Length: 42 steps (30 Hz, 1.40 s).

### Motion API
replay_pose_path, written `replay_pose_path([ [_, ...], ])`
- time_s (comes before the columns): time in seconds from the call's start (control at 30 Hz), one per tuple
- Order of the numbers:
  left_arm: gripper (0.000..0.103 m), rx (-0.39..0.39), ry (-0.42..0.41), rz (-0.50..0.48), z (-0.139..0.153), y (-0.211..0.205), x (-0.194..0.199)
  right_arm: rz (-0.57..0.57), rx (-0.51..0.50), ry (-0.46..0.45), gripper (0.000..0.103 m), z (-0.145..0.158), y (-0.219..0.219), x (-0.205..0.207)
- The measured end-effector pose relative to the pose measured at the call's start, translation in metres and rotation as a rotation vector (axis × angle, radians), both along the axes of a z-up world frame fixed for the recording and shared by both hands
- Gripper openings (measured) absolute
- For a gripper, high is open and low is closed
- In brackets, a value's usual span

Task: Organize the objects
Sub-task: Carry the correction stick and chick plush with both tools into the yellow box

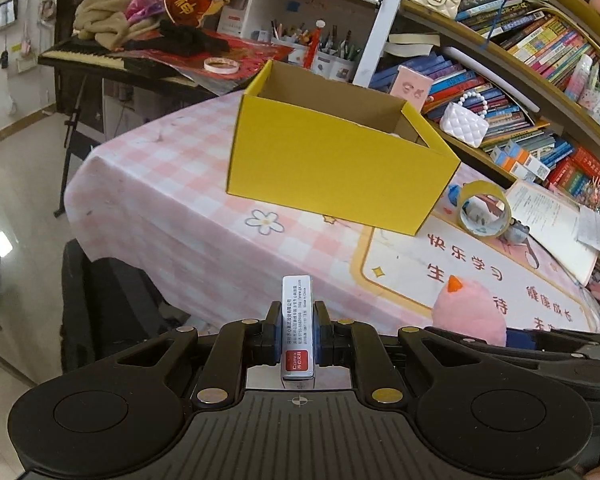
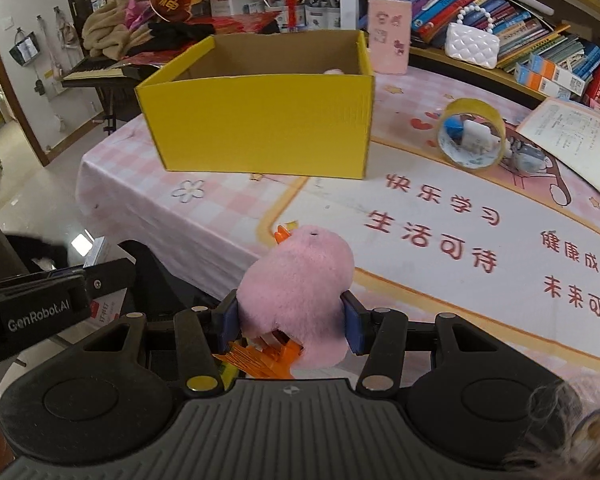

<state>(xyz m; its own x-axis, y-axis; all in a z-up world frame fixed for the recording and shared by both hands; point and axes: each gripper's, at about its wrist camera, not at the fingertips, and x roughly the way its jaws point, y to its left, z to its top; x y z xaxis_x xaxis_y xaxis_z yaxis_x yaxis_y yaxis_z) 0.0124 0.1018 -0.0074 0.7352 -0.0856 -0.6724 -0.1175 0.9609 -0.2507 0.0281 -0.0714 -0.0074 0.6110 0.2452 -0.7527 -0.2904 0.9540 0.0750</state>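
My left gripper pinches a light, rigid staple box by its flat sides; my right gripper squeezes a soft pink plush chick around the middle.

A small silver box clamped in the left gripper carries a red label reading "Comix" above fine Chinese print too small to read. The desk mat on the checked tablecloth bears large red Chinese characters: "快乐学习", "生活可待", "健康成长" and "未来可期". The black body of the left gripper, seen from the right wrist view, is marked "GenRobot.AI" in white. A red paper decoration with cartoon figures behind the keyboard shows the gold character "神". Titles on the book spines along the shelves are too small to read.
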Motion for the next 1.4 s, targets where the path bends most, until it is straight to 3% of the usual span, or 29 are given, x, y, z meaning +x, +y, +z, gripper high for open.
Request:
replay_pose_path([
  [0.27, 0.013, -0.004, -0.044, -0.01, 0.009, 0.014, 0.0, 0.008, -0.007, -0.017, 0.048, 0.005, 0.015, -0.006],
  [0.43, 0.013, 0.006, -0.096, -0.008, 0.024, 0.018, 0.017, 0.009, -0.009, -0.086, 0.048, 0.015, 0.017, 0.005],
  [0.57, 0.013, 0.037, -0.158, 0.005, 0.049, 0.025, 0.036, -0.016, 0.072, -0.081, 0.048, 0.036, 0.015, 0.039],
  [0.77, 0.013, 0.074, -0.249, 0.049, 0.081, 0.027, 0.081, -0.008, 0.177, -0.161, 0.048, 0.076, 0.016, 0.103],
  [0.9, 0.013, 0.175, -0.296, 0.059, 0.088, 0.012, 0.122, -0.01, 0.265, -0.141, 0.048, 0.092, 0.013, 0.153],
  [1.13, 0.013, 0.236, -0.267, 0.086, 0.085, 0.004, 0.186, 0.033, 0.23, -0.198, 0.048, 0.1, 0.025, 0.226],
  [1.3, 0.013, 0.286, -0.189, 0.074, 0.065, -0.002, 0.22, 0.064, 0.165, -0.165, 0.048, 0.08, 0.037, 0.271],
  [1.4, 0.013, 0.261, -0.159, 0.085, 0.054, -0.003, 0.229, 0.07, 0.149, -0.132, 0.048, 0.068, 0.041, 0.287],
])
